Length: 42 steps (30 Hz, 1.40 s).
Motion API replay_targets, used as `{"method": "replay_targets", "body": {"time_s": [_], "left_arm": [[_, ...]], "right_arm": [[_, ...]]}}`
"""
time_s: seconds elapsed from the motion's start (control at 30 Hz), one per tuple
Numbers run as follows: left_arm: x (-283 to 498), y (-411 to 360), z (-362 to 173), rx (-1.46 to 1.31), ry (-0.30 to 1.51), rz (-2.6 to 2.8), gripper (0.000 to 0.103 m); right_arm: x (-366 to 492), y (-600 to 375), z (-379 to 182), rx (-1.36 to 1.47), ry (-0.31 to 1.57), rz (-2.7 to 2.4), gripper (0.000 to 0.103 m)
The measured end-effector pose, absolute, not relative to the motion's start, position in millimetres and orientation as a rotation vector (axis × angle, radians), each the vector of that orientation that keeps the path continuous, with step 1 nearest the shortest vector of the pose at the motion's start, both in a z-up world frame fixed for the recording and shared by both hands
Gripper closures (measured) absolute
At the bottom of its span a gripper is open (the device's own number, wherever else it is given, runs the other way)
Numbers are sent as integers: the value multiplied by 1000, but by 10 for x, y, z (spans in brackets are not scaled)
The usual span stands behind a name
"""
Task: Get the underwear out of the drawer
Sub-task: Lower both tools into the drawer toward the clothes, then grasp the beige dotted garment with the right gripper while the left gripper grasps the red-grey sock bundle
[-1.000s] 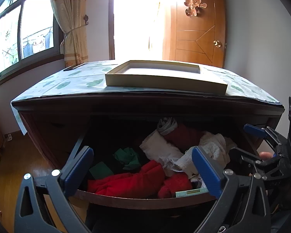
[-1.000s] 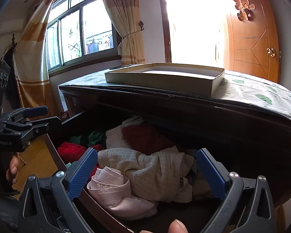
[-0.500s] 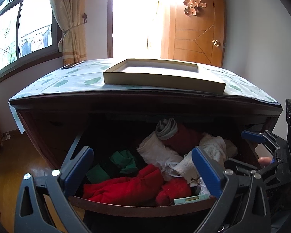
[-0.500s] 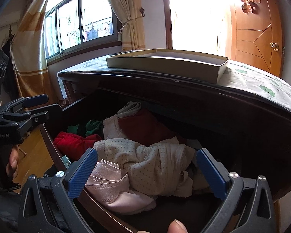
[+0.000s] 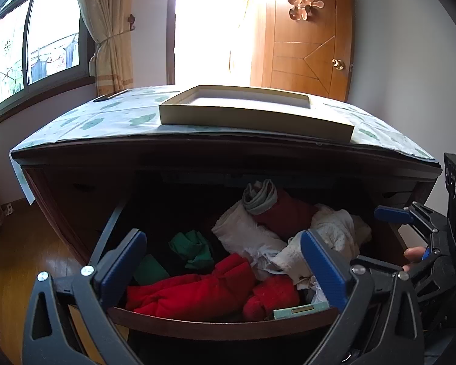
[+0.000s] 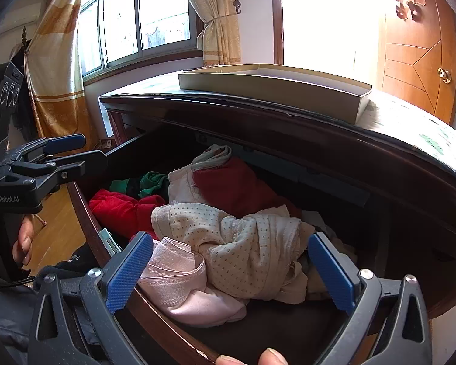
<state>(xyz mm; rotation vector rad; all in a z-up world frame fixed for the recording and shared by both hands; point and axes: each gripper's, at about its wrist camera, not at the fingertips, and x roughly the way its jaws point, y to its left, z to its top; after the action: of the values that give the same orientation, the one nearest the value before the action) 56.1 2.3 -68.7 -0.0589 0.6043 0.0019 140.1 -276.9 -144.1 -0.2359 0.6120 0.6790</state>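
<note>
Cream dotted underwear (image 6: 243, 243) lies crumpled in the open drawer (image 6: 85, 213), beside a pink lace-trimmed piece (image 6: 179, 276) at the front edge and red garments (image 5: 194, 289) to the left. Deeper clothes are lost in shadow under the dresser top (image 6: 319, 127). Both the right gripper (image 6: 228, 270) and the left gripper (image 5: 225, 264) hover at the drawer front, blue pads spread wide, holding nothing.
</note>
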Motion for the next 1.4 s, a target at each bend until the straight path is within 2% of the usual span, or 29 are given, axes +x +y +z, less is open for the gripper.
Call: {"method": "replay_targets", "body": {"time_s": [0.63, 1.17, 1.3, 1.4], "left_arm": [[540, 23, -739, -63, 627, -5, 0], [738, 84, -865, -30, 674, 6, 0], [778, 92, -877, -36, 687, -3, 0], [804, 93, -876, -37, 692, -9, 0]], "right_arm": [[1482, -2819, -1309, -231, 602, 637, 0], [1833, -2599, -1401, -397, 777, 634, 1], [1946, -2541, -1481, -420, 841, 669, 13], [2015, -2497, -1570, -432, 910, 710, 15]]}}
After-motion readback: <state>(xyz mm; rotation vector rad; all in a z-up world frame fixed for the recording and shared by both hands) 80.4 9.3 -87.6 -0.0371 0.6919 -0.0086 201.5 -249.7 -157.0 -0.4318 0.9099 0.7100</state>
